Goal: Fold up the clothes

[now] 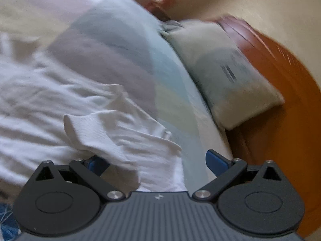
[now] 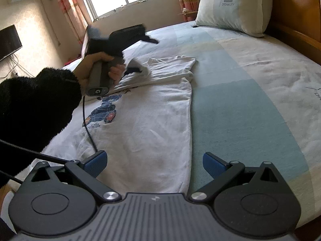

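White T-shirt point(image 2: 152, 108) flat on bed point(image 2: 250, 104), centre-left of frame. Light, limp, creases easily; best pinched at hem or sleeve edge. Left gripper point(image 1: 156, 162) jaws wide, sleeve between, not clamped. Right gripper point(image 2: 153, 162) jaws wide, empty.

Pillow point(image 2: 233, 6) print reads "DREAMCITY"; T-shirt point(image 2: 144, 120) lettering unreadable.

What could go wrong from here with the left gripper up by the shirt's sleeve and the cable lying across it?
1. The left gripper is open with the white T-shirt sleeve cuff draped over one finger; closing now may catch only a thin edge, which could slip.
2. The black cable lies across the shirt's print and could get folded in or drag the fabric.
3. The left view is motion-blurred, so aim is uncertain.
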Demonstrator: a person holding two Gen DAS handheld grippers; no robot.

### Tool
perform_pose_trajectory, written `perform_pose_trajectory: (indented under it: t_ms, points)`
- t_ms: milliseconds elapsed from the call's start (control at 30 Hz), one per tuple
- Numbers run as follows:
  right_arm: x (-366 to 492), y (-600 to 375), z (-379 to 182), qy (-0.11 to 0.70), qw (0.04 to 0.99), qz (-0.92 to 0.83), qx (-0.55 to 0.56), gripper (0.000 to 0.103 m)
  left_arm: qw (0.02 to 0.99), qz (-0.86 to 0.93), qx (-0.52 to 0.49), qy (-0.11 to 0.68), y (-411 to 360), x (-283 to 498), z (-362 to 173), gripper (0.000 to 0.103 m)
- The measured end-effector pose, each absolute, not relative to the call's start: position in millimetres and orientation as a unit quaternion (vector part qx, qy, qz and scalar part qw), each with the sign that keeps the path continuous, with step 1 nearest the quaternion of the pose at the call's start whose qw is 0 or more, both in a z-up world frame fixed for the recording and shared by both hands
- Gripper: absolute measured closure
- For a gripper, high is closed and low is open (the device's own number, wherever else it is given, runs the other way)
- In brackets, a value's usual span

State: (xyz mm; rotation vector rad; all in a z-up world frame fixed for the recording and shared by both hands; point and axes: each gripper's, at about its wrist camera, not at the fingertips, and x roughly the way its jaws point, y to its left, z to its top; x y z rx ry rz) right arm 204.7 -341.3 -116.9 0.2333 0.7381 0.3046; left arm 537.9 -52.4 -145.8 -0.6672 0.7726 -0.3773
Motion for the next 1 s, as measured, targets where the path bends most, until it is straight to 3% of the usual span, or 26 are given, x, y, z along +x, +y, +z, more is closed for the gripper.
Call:
perform_pose_trajectory:
  t_ms: [300, 633, 1000]
  points:
    - [203, -341, -116, 0.362, 0.915, 0.143, 0.110, 0.000, 0.856, -0.293, -0.159, 0.394, -115, 534, -116, 0.003]
    - [205, -334, -115, 0.365, 0.913, 0.148, 0.106, 0.000, 0.897, -0.224, -0.118, 0.363, -35, 475, -97, 0.003]
    - [237, -308, -113, 0.389, 0.904, 0.148, 0.100, 0.000, 0.935, -0.129, 0.013, 0.329, 43, 419, -129, 0.003]
